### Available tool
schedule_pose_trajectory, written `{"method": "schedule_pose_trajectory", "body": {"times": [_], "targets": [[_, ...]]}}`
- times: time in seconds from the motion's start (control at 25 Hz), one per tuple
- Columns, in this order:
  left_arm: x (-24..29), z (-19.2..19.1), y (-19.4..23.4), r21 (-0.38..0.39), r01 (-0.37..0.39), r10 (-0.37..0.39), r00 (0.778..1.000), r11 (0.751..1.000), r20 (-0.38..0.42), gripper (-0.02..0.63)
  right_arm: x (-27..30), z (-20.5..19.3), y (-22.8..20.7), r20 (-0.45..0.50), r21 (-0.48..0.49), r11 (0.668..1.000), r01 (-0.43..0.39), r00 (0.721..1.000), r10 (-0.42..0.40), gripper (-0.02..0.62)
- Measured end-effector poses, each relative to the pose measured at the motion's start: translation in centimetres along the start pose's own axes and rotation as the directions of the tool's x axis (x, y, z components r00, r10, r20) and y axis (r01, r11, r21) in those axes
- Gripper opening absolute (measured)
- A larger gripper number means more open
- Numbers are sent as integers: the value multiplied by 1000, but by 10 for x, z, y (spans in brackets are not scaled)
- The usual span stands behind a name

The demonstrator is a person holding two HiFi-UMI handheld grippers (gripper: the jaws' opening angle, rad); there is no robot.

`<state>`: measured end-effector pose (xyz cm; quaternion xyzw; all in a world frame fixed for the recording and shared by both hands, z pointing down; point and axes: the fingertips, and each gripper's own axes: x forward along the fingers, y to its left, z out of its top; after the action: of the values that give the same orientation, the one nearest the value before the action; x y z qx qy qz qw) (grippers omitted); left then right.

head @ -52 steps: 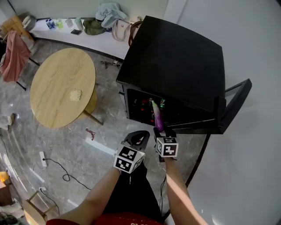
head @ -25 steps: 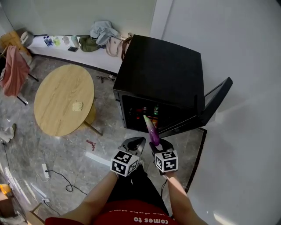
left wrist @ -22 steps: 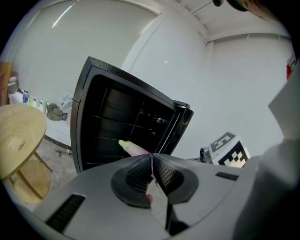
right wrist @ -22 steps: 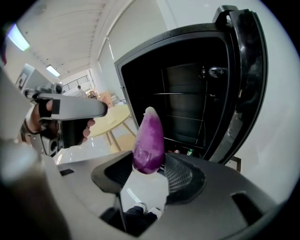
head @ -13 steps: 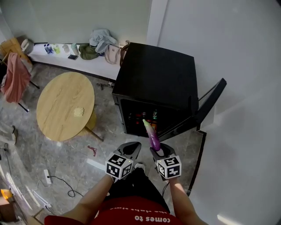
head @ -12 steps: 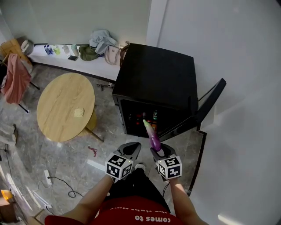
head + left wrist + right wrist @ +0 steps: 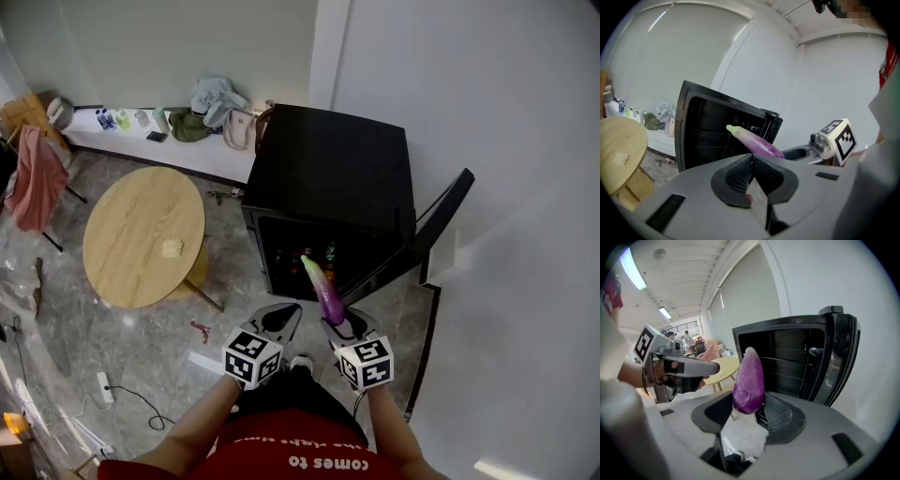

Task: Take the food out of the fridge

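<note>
Nearest: red shirt, white print reads "comes to". Left claw: pads pressed together, nothing between. Right claw clamped on base of long purple eggplant; pale green tip aims at fridge, eggplant in air outside opening. Beyond: black cube fridge, door swung open, bottles inside. Further left: round wooden bench, small yellowish lump on it.

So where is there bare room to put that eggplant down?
Most of the round wooden table is bare, all around the small yellowish item toward its right side. The fridge top looks bare too. The white ledge along the wall is crowded with bottles, bags and clothing.
</note>
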<state>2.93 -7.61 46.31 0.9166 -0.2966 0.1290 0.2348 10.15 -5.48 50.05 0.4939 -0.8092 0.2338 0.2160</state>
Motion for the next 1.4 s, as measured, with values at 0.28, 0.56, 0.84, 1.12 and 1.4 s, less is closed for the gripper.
{"method": "schedule_pose_trajectory", "body": {"times": [0.28, 0.56, 0.84, 1.12, 1.4], "targets": [[-11, 22, -13, 31, 22, -23, 998, 999, 54, 9, -13, 21, 14, 50, -69, 998, 4, 999, -1, 213], [-21, 37, -19, 34, 36, -39, 994, 999, 99, 9, -28, 47, 25, 125, -103, 995, 1, 992, 12, 213], [-29, 45, -21, 61, 35, -42, 992, 998, 121, 9, -39, 62, 34, 158, -133, 991, 9, 987, 12, 213], [-35, 55, -23, 49, 42, -48, 990, 998, 131, 9, -50, 79, 40, 198, -144, 989, 18, 980, 11, 212], [-37, 64, -26, 44, 54, -61, 982, 998, 178, 9, -60, 97, 47, 239, -166, 986, 16, 971, 25, 213]]}}
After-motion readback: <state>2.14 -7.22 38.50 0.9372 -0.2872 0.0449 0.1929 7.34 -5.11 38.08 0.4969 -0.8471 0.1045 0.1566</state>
